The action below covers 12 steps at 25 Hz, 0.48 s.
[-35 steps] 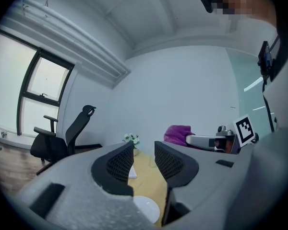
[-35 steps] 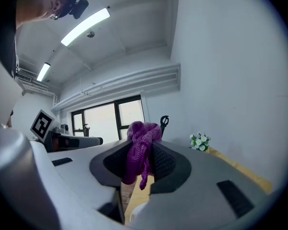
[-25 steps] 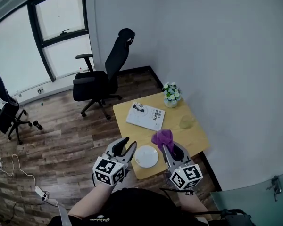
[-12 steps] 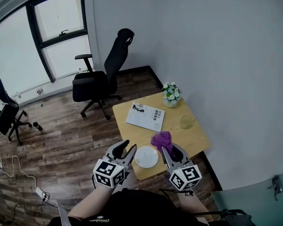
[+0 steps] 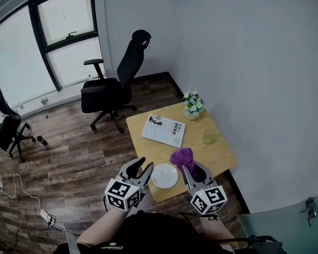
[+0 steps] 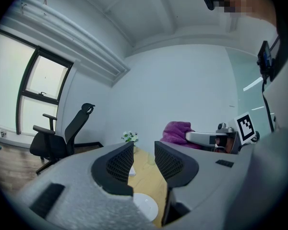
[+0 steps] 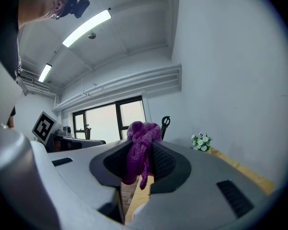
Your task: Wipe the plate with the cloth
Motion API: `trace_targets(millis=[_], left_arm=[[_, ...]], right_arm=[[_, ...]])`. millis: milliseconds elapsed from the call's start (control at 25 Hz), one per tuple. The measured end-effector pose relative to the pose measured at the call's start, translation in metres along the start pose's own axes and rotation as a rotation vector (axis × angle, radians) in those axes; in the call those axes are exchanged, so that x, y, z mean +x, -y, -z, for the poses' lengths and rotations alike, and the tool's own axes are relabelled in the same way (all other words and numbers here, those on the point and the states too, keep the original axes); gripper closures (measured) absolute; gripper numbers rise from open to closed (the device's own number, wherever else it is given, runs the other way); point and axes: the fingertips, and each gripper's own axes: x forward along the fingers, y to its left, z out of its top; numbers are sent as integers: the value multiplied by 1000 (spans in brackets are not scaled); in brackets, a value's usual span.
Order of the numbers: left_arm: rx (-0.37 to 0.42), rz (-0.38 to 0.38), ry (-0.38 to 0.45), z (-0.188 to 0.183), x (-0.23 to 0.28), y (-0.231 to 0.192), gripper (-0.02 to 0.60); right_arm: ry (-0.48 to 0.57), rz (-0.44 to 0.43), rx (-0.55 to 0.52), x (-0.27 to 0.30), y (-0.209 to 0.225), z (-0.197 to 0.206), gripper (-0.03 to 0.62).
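Your right gripper (image 5: 193, 168) is clamped on the purple cloth (image 7: 141, 145). Its jaws pinch the middle of the bundle, so a bunched head stands above the tips and a short tail hangs below. That looks like a grip chosen to leave soft fabric free to meet the plate rather than the hard jaw tips. The cloth is off the table (image 5: 214, 155), in the air at about 1 o'clock from the white plate (image 5: 164, 175), not touching it. The plate lies flat near the table edge closest to you, probably put there for an easy reach from both sides. Your left gripper (image 5: 143, 165) waits at roughly 10 o'clock from the plate with its jaws a narrow gap apart and nothing between them. It seems placed to steady the rim once wiping begins, since a light plate may slide under the rubbing. Wiping has not started. Counting what is here: one plate, one cloth, two grippers, one book (image 5: 164, 130) at 12 o'clock from the plate, one pot of flowers (image 5: 192, 106) farther off at 1 o'clock, one small clear cup (image 5: 210, 136) at 2 o'clock, and two office chairs on the floor, one (image 5: 111, 91) beyond the table and one (image 5: 5, 123) at the far left.
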Motion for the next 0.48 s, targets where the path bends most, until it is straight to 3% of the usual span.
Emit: trace_targets(millis=[480], left_arm=[[-21,-8,-19,8,7,-9,442]], right_arm=[[-5,6,3,8,6,4,500]])
